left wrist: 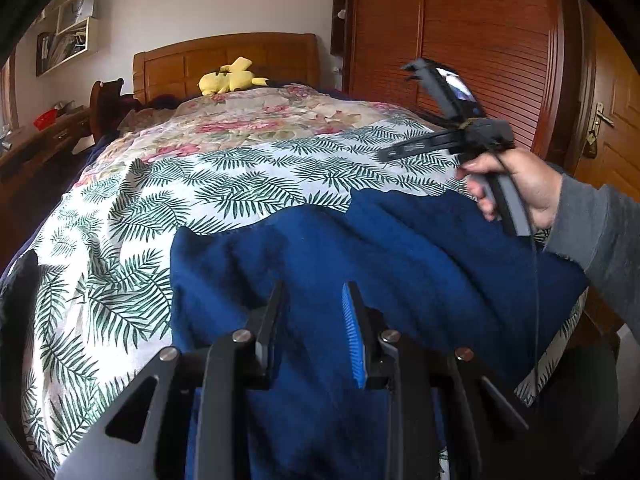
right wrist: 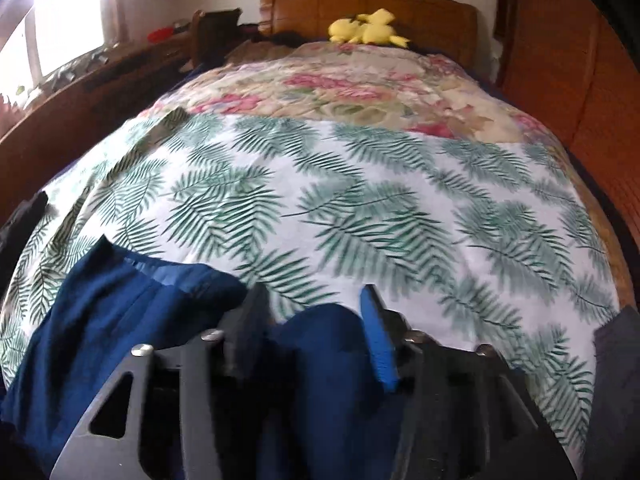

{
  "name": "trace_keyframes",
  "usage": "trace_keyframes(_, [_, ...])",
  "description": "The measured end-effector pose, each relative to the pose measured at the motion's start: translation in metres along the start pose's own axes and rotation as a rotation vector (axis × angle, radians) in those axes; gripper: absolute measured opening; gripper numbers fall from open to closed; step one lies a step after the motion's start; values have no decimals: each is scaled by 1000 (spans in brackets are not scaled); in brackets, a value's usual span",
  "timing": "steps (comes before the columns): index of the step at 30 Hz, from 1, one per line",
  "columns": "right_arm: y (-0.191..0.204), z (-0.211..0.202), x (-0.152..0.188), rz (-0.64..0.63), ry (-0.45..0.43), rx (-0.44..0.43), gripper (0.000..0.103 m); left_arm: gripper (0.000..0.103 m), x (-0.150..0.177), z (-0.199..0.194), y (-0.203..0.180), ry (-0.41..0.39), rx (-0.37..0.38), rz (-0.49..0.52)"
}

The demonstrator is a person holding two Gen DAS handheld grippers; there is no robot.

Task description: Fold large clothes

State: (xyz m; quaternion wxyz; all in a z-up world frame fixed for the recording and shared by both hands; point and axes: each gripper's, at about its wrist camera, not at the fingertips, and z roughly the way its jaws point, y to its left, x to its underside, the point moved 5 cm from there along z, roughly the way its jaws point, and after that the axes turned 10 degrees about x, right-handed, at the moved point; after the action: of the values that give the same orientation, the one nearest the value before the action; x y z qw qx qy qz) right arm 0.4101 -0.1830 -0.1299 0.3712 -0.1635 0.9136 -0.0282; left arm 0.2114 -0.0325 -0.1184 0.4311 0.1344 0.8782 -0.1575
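Your left gripper [left wrist: 314,300] sits low over the blue garment [left wrist: 360,248], jaws narrowly apart. Blue cloth fills the gap between its fingers, but whether the pads press on it cannot be told.

Your right gripper [right wrist: 316,300] has its jaws parted to a moderate width. A fold of the garment bulges up between them; the pads do not visibly clamp it. In the left wrist view, your right hand [left wrist: 516,184] holds that tool above the garment's far edge.

The garment lies rumpled at the near end of the bed, on the leaf-print sheet [right wrist: 360,200]. A yellow plush toy [left wrist: 230,76] rests by the headboard [left wrist: 224,56].
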Motion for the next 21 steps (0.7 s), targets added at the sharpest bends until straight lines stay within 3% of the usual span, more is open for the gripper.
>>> trace_keyframes(5, [-63, -4, 22, 22, 44, 81, 50, 25, -1, 0, -5, -1, 14, 4])
trace_keyframes(12, [-146, 22, 79, 117, 195, 190, 50, 25, 0, 5, -9, 11, 23, 2])
trace_keyframes(17, [-168, 34, 106, 199, 262, 154, 50, 25, 2, 13, -12, 31, 19, 6])
trace_keyframes(18, [-167, 34, 108, 211, 267, 127, 46, 25, 2, 15, -12, 35, 18, 8])
trace_keyframes(20, [-164, 34, 109, 223, 262, 46, 25, 25, 3, 18, -13, 44, 16, 9])
trace_keyframes(21, [-159, 32, 107, 208, 255, 21, 5, 25, 3, 20, -13, 48, 15, 10])
